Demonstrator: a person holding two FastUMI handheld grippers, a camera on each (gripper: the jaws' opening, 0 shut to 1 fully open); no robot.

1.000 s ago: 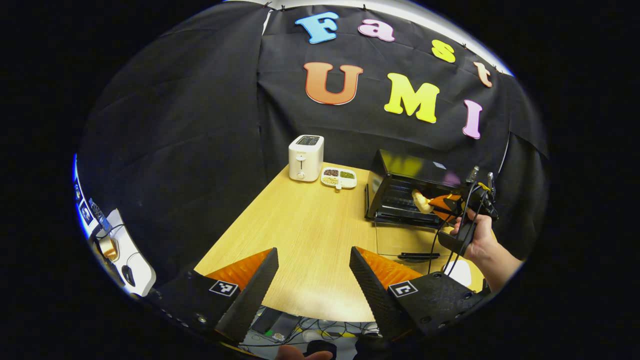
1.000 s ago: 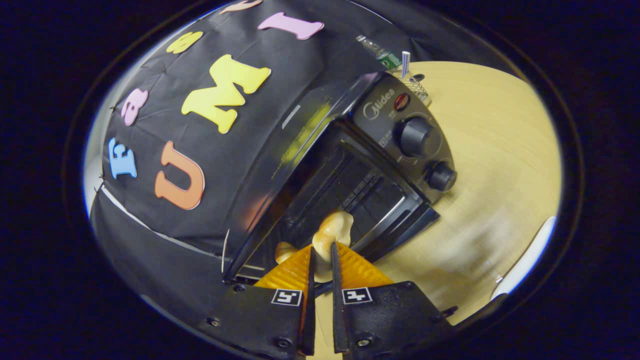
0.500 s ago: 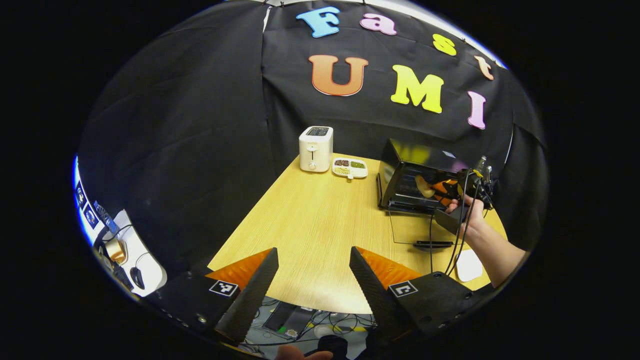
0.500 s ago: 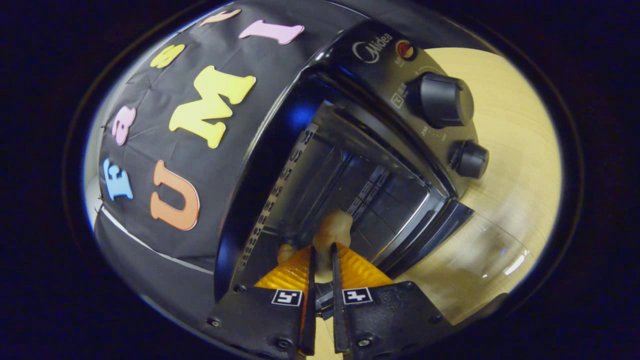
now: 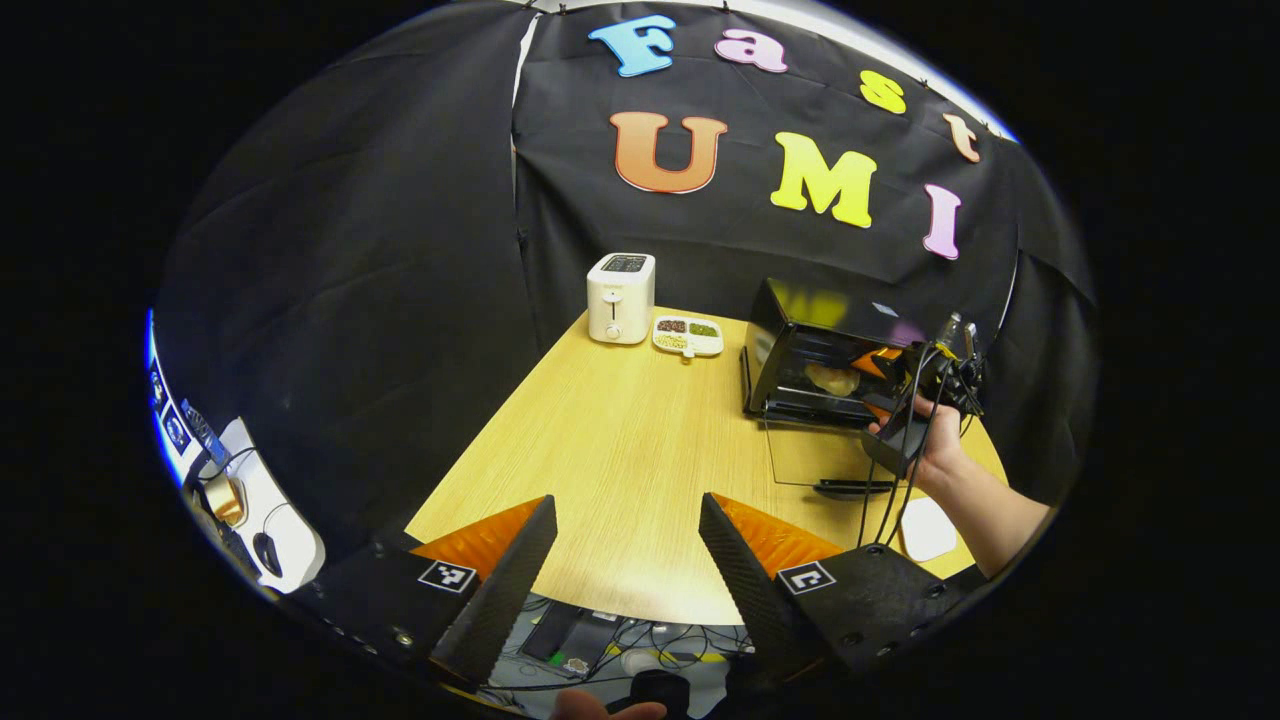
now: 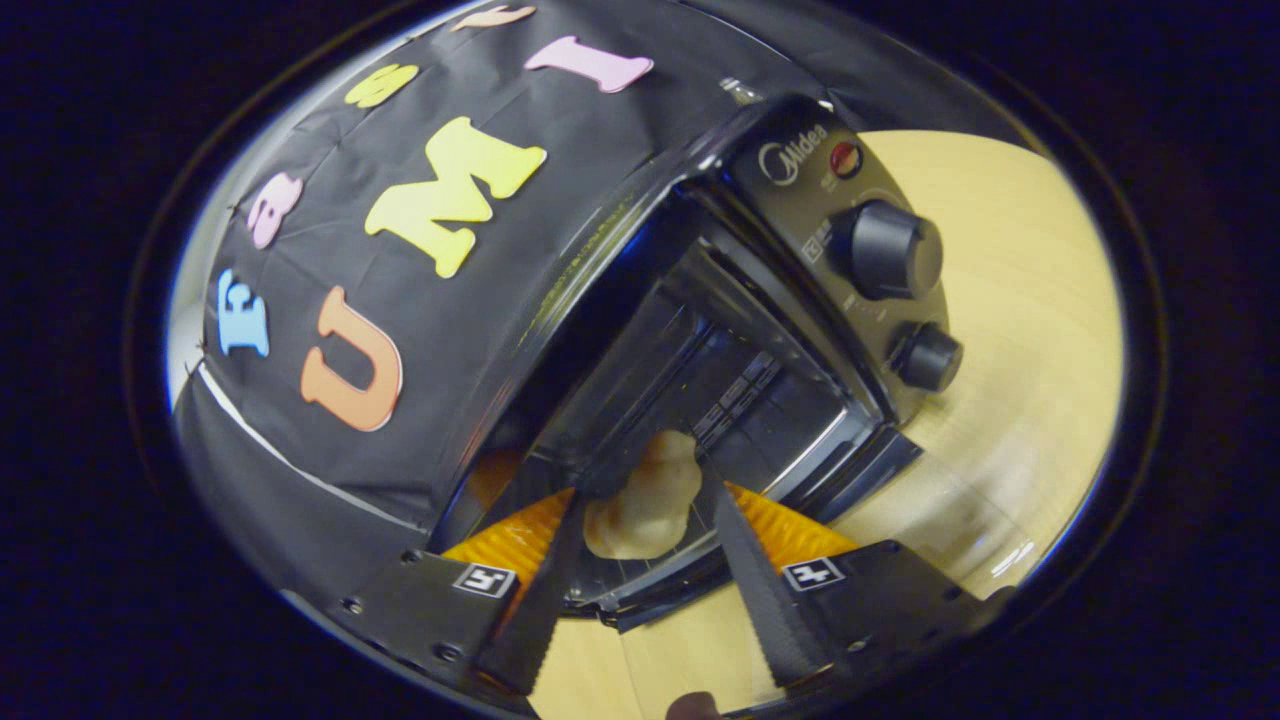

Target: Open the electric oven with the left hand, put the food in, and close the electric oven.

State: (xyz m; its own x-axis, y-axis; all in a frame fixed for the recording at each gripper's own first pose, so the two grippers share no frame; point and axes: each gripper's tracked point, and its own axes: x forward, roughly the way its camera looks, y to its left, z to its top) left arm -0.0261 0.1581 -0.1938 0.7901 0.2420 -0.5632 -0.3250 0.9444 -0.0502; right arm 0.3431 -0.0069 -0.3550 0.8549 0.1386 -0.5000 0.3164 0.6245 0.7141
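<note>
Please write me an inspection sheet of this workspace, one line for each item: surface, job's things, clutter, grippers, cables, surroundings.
Surface: wooden table, pale top.
Job's things: electric oven with glass door folded down; food lying inside on the rack.
Clutter: white toaster, divided snack tray, white pad near the table edge.
Grippers: right gripper open at the oven mouth, fingers apart from the food; left gripper open, empty, over the near table edge.
Cables: black leads hanging from the right gripper; tangle below the table.
Surroundings: black cloth wall.
</note>
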